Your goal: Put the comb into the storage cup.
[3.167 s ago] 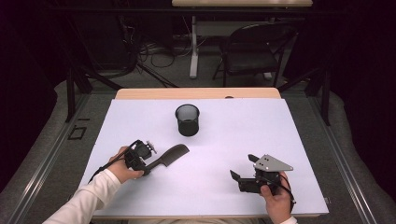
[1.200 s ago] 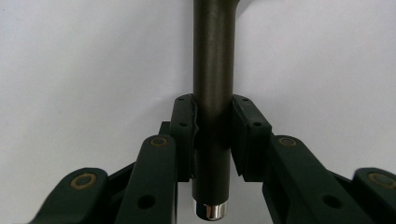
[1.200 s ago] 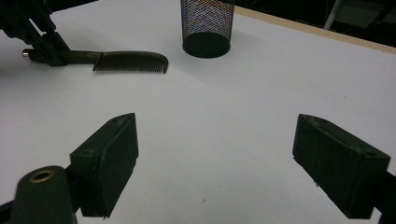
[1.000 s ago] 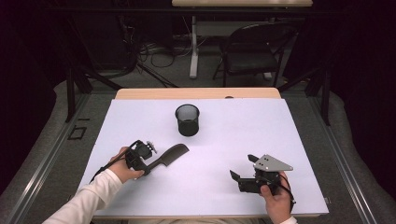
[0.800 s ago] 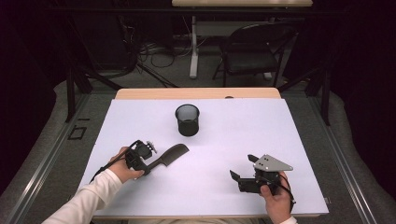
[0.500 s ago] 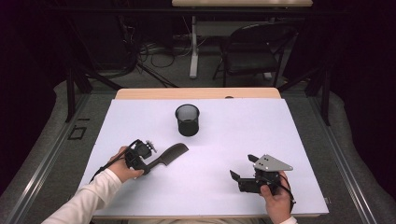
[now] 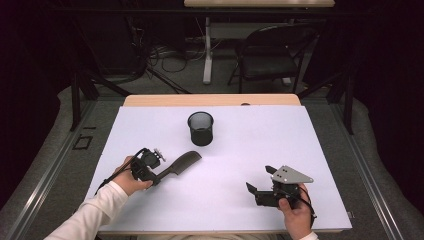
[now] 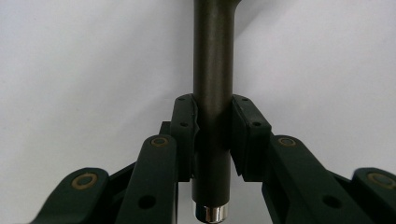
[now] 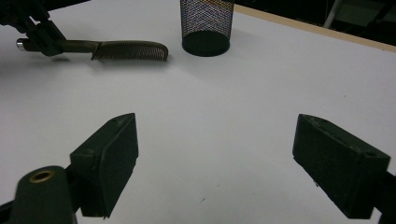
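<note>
Dark room, chair (image 7: 272,55) and cables behind a white-covered worktop (image 7: 320,150). High view: black mesh cup (image 7: 200,128) upright near the far middle; left gripper (image 7: 161,175) low at the left, pinching the handle of a dark comb (image 7: 181,162) that points toward the cup; right gripper (image 7: 252,191) resting at the near right, well apart. Left gripper view: pads clamped on the comb's round handle (image 8: 212,107) close to its metal-tipped end. Right gripper view: jaws spread wide, nothing between; comb (image 9: 126,49) and cup (image 9: 206,25) beyond. Likely next, dropping the comb into the cup: best lifted clear, tipped upright over the rim, grip kept firm against swing.
</note>
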A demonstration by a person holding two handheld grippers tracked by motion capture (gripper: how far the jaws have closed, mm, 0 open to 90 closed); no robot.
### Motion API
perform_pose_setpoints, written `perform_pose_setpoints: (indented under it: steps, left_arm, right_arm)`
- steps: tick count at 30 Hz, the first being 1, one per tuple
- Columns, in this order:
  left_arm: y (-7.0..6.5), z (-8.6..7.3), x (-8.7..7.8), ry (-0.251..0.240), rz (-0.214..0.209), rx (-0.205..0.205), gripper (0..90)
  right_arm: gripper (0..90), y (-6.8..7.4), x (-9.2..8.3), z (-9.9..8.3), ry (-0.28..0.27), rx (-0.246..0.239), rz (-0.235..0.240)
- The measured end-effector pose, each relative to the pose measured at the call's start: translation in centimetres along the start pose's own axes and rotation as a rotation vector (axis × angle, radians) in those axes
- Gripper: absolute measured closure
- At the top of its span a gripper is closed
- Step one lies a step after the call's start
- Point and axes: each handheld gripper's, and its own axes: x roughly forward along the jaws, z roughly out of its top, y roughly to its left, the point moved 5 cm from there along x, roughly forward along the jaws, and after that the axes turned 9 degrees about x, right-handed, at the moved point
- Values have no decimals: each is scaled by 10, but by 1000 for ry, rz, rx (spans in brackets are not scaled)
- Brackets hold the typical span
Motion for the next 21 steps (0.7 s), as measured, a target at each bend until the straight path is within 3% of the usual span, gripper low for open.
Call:
perform_pose_setpoints:
  steps: [21]
  left_arm:
    - [5,2,-33,-150,40,-32,726]
  right_arm:
    - [141,0,0,0,2,-4,-1]
